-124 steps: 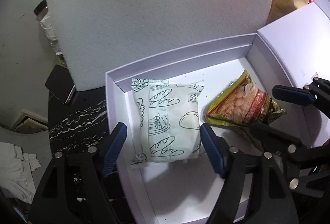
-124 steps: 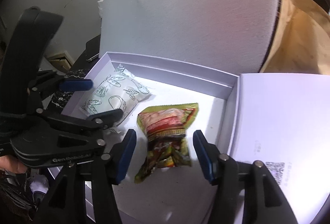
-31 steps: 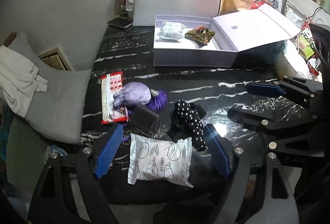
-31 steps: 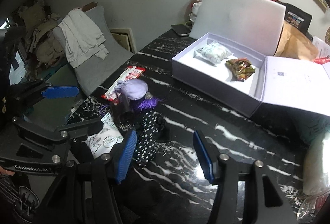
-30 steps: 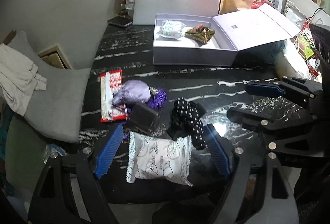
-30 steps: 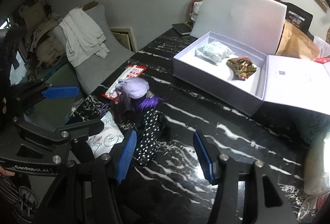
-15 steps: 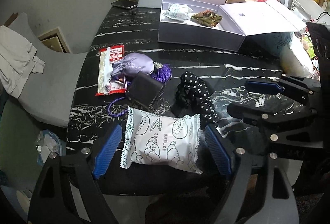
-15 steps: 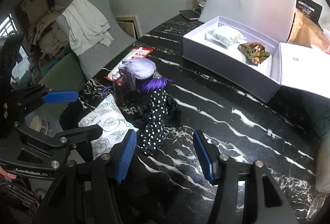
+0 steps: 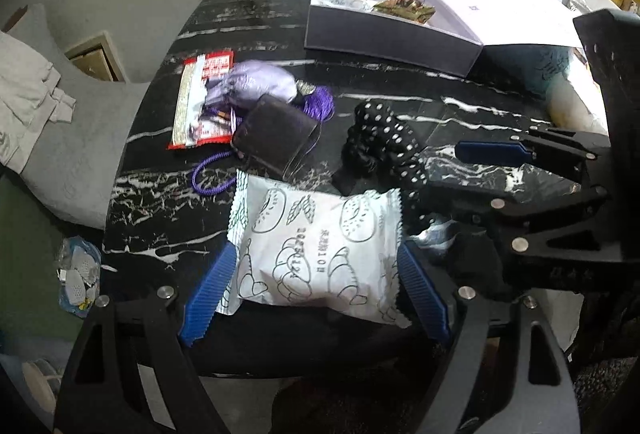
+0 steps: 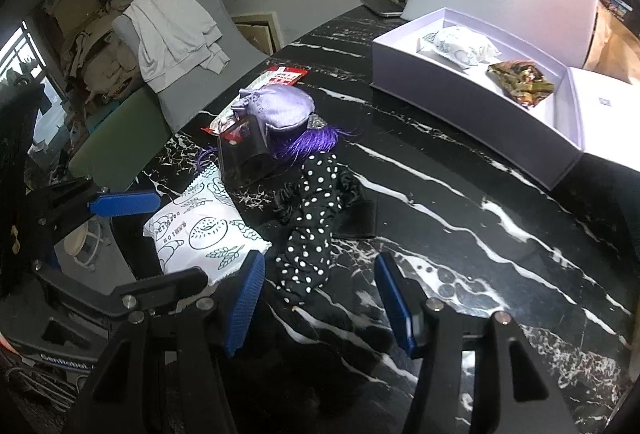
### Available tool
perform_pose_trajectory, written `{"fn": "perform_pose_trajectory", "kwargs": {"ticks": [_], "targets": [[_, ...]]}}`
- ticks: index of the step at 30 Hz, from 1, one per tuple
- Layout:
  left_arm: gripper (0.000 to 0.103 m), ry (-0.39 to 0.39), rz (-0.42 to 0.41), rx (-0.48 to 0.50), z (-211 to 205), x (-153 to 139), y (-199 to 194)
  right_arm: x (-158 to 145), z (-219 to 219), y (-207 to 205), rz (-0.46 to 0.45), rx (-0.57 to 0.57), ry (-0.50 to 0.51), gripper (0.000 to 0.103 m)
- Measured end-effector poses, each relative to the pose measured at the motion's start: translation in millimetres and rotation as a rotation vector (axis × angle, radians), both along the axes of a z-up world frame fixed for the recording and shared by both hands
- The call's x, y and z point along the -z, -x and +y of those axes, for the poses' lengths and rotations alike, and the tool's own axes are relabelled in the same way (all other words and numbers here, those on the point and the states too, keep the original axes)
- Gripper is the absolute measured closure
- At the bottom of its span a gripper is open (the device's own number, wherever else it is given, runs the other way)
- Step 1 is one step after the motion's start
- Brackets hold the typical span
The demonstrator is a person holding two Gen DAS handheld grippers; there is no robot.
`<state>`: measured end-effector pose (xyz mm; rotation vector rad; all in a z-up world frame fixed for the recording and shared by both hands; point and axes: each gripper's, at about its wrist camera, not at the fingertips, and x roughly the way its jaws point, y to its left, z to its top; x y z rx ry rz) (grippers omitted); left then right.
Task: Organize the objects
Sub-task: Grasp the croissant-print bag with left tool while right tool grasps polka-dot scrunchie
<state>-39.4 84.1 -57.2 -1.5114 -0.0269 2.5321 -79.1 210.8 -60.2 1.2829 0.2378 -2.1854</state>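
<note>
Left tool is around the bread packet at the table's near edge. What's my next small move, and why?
Probably close the left tool on the white bread packet: its blue pads already flank both sides, jaws open. The open white box holds a matching packet, so it likely goes there.

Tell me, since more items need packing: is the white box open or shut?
Open. The white box has its lid folded flat beside it, showing two snack packets inside.

Right tongs hover agape over the polka-dot cloth beside the white bread packet.
</note>
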Motion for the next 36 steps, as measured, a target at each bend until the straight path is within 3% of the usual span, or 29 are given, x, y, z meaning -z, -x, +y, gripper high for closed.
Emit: {"fn": "perform_pose_trajectory", "kwargs": {"ticks": [6,11,12,19,21,26,31,36], "targets": [[0.011,-0.049,-0.006,-0.015,-6,11,2,12,-7,9,-0.034,-0.007,0.001,0.045],[0.011,-0.027,-0.021,-0.014,-7,22,8,20,-10,18,-0.056,0.001,0.011,0.045],[0.011,-0.052,-0.035,-0.01,-9,26,10,20,-9,20,-0.056,0.001,0.016,0.045],[0.011,-0.065,0.01,0.015,-12,27,11,25,-11,30,-0.052,0.011,0.038,0.046],[0.015,-0.067,0.013,0.028,-12,27,11,26,-13,30,-0.042,0.005,0.022,0.051],[0.023,-0.084,0.025,0.048,-17,26,13,26,-13,27,-0.037,-0.009,0.005,0.079],[0.025,-0.064,0.038,0.076,-16,23,13,23,-6,18,-0.019,0.002,-0.019,0.083],[0.024,0.005,0.039,0.088,-3,18,12,21,11,4,0.009,0.037,-0.051,0.083]]}}
